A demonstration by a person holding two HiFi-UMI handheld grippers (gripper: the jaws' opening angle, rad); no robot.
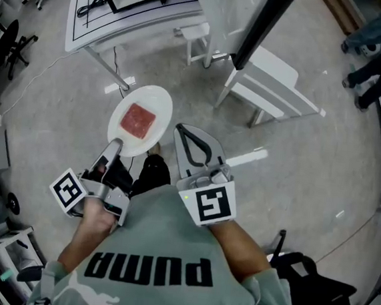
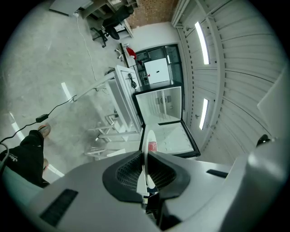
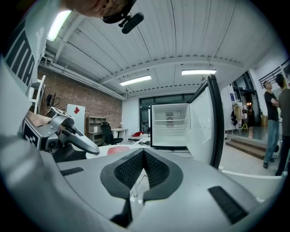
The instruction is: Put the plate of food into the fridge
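A white plate [image 1: 156, 105] carries a flat red piece of food [image 1: 138, 121]. My left gripper [image 1: 115, 144] is shut on the plate's near rim and holds it level above the floor. In the left gripper view the plate [image 2: 148, 138] stands edge-on between the jaws, with the food [image 2: 152, 146] beside it. My right gripper [image 1: 181, 133] is shut and empty, just right of the plate; its jaws [image 3: 144, 154] meet with nothing between them. The fridge [image 3: 170, 124] stands ahead with its door [image 3: 206, 122] swung open and its white shelves bare. It also shows as the fridge [image 2: 158, 104] past the plate.
A white table [image 1: 123, 14] stands at the upper left and a white stool [image 1: 271, 82] lies ahead to the right. Two people [image 3: 274, 122] stand at the far right. An office chair [image 1: 13, 44] is at the left edge.
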